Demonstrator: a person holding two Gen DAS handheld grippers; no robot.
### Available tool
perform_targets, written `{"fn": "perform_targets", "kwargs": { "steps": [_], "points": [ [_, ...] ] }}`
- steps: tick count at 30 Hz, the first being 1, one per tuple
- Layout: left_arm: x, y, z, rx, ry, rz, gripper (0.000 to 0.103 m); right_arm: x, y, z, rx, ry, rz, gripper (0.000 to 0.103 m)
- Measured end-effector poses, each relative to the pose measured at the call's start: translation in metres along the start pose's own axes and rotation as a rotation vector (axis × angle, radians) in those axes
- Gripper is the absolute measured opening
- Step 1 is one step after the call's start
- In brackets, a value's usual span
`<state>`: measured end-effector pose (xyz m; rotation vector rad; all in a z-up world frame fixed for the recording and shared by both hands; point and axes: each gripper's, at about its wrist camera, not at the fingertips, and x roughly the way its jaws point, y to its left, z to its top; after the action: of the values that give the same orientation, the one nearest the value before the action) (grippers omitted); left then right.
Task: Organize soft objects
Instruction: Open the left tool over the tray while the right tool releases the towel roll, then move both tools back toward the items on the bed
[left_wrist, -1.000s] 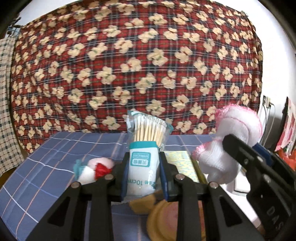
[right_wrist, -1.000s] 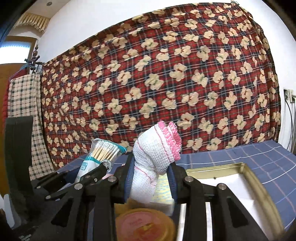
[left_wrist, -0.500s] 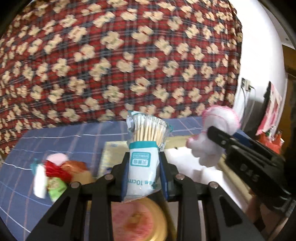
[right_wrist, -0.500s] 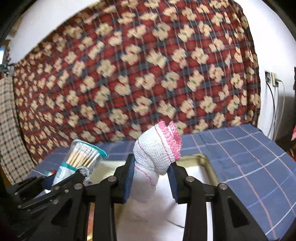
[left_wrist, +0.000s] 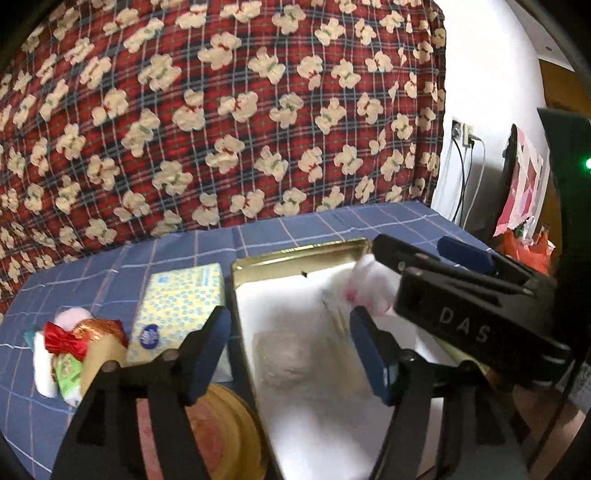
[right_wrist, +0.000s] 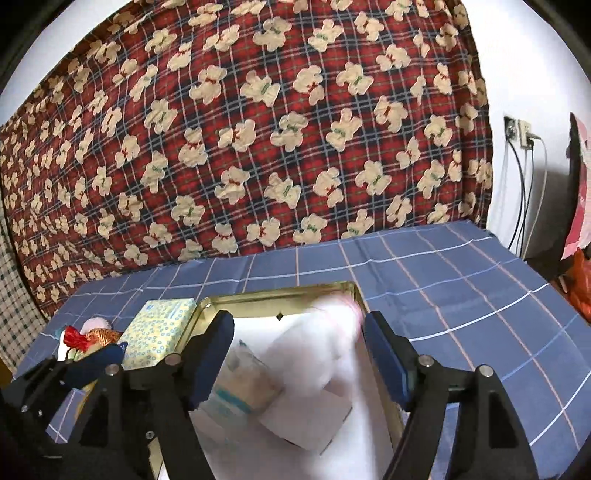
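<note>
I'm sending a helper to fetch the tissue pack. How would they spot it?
On the blue checked cloth, find the gold tin lined in white. The tissue pack lies just outside its left wall. It is the only flat yellow block with small blue rings, unlike the red-bowed bundle further left.

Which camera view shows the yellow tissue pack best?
The left wrist view: the yellow tissue pack lies nearly whole beside the gold tin, its printed top facing up. The right wrist view shows it smaller, its near end cut off by the left hand-held gripper.
</note>
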<state>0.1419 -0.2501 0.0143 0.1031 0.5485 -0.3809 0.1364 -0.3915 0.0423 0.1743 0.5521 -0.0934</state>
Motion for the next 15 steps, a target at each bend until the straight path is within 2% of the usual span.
{"fn": "perform_targets", "kwargs": {
  "steps": [4,9,15],
  "points": [
    [-0.025,0.028,-0.005,-0.011,-0.075,0.062,0.08,-0.015,0.007,0.001,0.01,-0.059,0.026,0.075],
    [-0.048,0.086,-0.017,-0.054,-0.116,0.184,0.08,-0.027,0.039,-0.001,-0.002,-0.085,0.149,0.077],
    [-0.063,0.161,-0.037,-0.136,-0.121,0.338,0.08,-0.024,0.111,-0.018,-0.127,-0.056,0.27,0.078]
  ]
}}
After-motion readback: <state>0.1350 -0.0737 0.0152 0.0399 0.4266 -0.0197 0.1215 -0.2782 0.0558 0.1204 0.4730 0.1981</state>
